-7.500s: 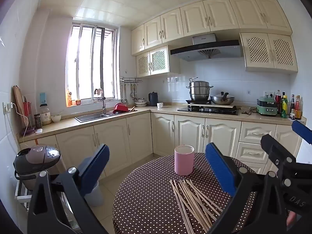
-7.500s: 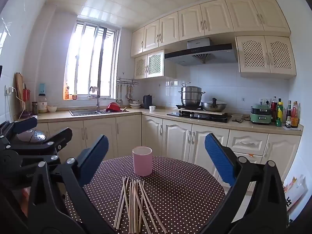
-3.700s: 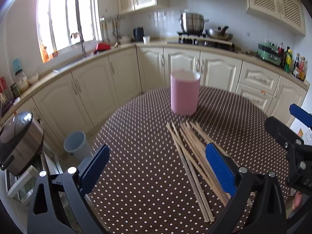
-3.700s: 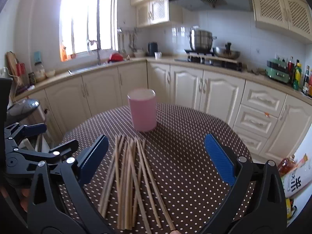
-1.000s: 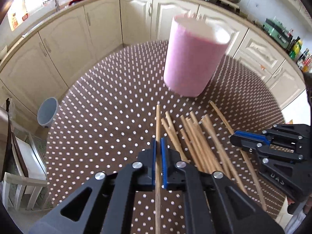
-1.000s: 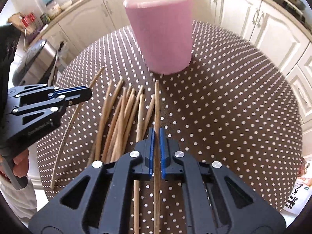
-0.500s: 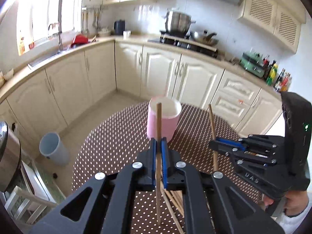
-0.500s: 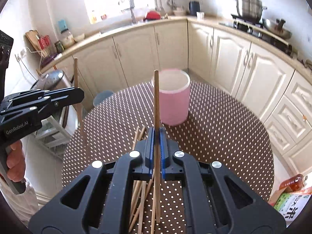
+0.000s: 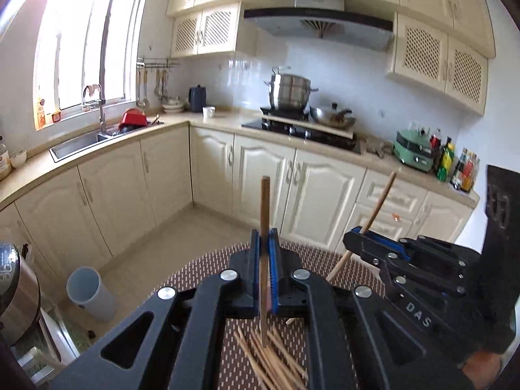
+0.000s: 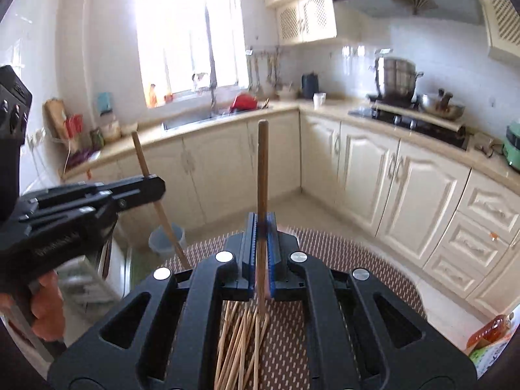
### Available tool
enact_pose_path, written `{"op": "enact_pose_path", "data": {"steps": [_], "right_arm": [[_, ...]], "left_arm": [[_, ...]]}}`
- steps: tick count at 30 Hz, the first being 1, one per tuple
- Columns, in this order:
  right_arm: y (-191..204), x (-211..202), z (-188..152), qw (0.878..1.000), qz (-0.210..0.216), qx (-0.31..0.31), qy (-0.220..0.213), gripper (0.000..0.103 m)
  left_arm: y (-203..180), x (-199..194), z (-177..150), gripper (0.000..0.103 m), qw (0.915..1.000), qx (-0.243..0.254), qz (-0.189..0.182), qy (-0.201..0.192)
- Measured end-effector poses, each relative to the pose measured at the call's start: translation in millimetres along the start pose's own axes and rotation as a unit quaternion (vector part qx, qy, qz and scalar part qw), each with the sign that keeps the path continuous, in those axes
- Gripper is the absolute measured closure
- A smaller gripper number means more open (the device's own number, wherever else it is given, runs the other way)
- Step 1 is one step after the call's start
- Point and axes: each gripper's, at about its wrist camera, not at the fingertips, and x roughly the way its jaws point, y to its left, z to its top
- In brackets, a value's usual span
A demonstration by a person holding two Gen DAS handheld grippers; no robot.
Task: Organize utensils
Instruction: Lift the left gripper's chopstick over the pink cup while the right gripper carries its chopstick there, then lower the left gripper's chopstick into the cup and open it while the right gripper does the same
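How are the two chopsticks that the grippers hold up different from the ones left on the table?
The held chopstick in the left gripper and the one in the right gripper stand upright, lifted and apart; the table chopsticks lie flat, piled together. All look like plain wood.

Legible markings:
1. "DAS", pale raised letters on the black body of the right gripper [image 9: 357,232], seen from the left wrist view.
2. Lettering on the left gripper [image 10: 152,188] body, too blurred to read.
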Motion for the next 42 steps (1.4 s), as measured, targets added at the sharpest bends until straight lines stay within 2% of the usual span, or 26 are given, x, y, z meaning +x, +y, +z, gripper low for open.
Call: {"op": "enact_pose_path", "data": {"steps": [8,11,13,16,26,28,29,30,35,42], "right_arm": [[-11,20,33,0.998,-0.01,0.019,-0.056,0.097],[-14,31,36,0.998,-0.009,0.024,-0.059,0.097],[-15,40,34,0.998,-0.009,0.022,-0.051,0.097],[-17,52,26,0.999,-0.009,0.023,-0.038,0.097],[-27,75,2,0.999,-0.01,0.041,0.013,0.097],[-29,78,-2,0.999,-0.01,0.047,0.023,0.097],[-29,78,-3,0.998,-0.01,0.049,0.024,0.097],[-29,78,-5,0.998,-0.01,0.051,0.026,0.096],[-27,77,-10,0.998,-0.016,0.054,0.035,0.096],[-20,60,-14,0.998,-0.02,0.057,0.032,0.095]], "left_arm": [[2,18,45,0.097,0.9974,-0.035,0.009,-0.062],[1,28,48,0.097,0.9967,-0.032,0.019,-0.072],[1,33,48,0.097,0.9965,-0.032,0.009,-0.076],[-1,49,41,0.097,0.9975,-0.023,0.02,-0.064],[10,90,11,0.097,0.9996,-0.021,0.021,0.0],[13,93,9,0.088,0.9995,-0.024,0.019,0.01],[14,94,7,0.071,0.9993,-0.024,0.022,0.016],[16,94,5,0.061,0.9992,-0.025,0.027,0.016],[21,85,-3,0.055,0.9988,-0.019,0.043,0.016],[35,58,-10,0.046,0.9977,-0.037,0.055,0.012]]}}
